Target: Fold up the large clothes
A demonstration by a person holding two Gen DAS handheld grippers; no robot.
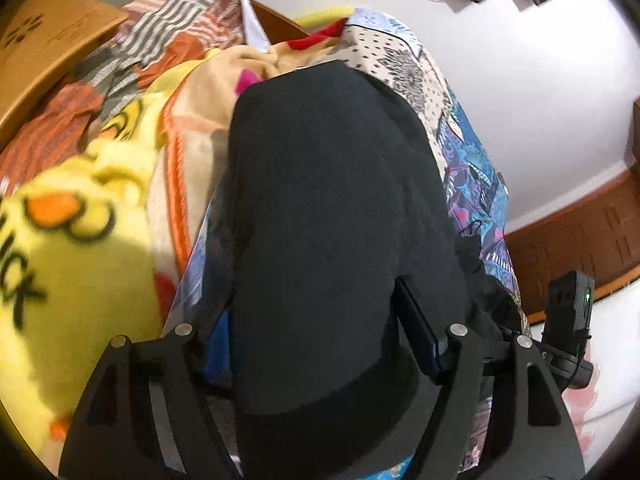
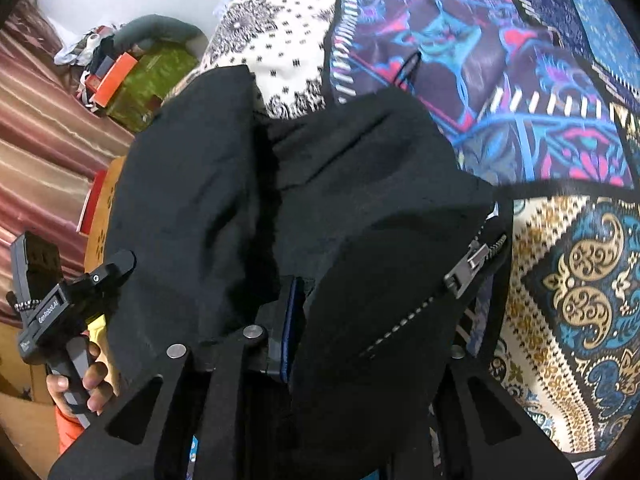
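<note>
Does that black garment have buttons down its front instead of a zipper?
No. In the right wrist view, the black garment has a metal zipper with a pull tab along its edge, and no buttons show.

Black jacket (image 2: 328, 200), blue paisley bedspread (image 2: 580, 288), possibly duck-print yellow blanket (image 1: 88, 240).

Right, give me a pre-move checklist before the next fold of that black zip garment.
1. Left tongs gripping the black garment: cannot tell, cloth hides the tips.
2. Right tongs gripping it: cannot tell, cloth drapes over them.
3. Zipper pull clear of the tongs: ok.
4. Garment flat: not ok, bunched and creased.
5. Patterned bedspread under the garment: ok.
</note>
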